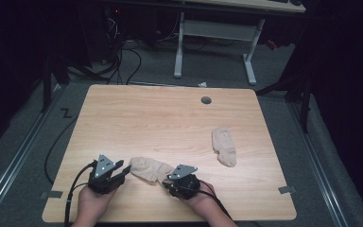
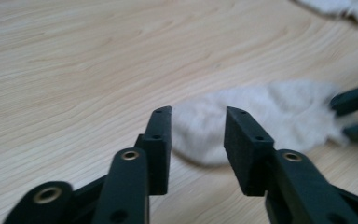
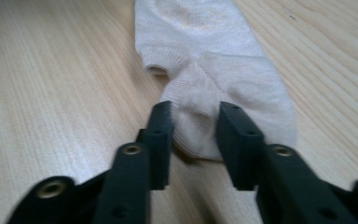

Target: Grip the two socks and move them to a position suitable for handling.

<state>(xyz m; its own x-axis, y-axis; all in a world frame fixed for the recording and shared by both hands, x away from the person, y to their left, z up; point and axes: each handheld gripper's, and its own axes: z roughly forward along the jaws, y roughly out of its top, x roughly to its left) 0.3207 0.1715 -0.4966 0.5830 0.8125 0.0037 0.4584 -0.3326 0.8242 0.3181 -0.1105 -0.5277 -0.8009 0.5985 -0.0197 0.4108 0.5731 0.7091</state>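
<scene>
Two socks | near sock (image 1: 150, 169) flat at table (image 1: 170, 118) front edge | right gripper (image 3: 194, 122) pinching its end; left gripper (image 2: 196, 130) parted, fabric between, unpressed | risk: uneven pull bunches it.

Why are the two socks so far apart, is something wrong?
Nothing looks broken or spilled. One sock lies flat between the two tongs near the front edge of the table. The other sock sits off to the right, slightly bent. They are just not paired up yet.
</scene>
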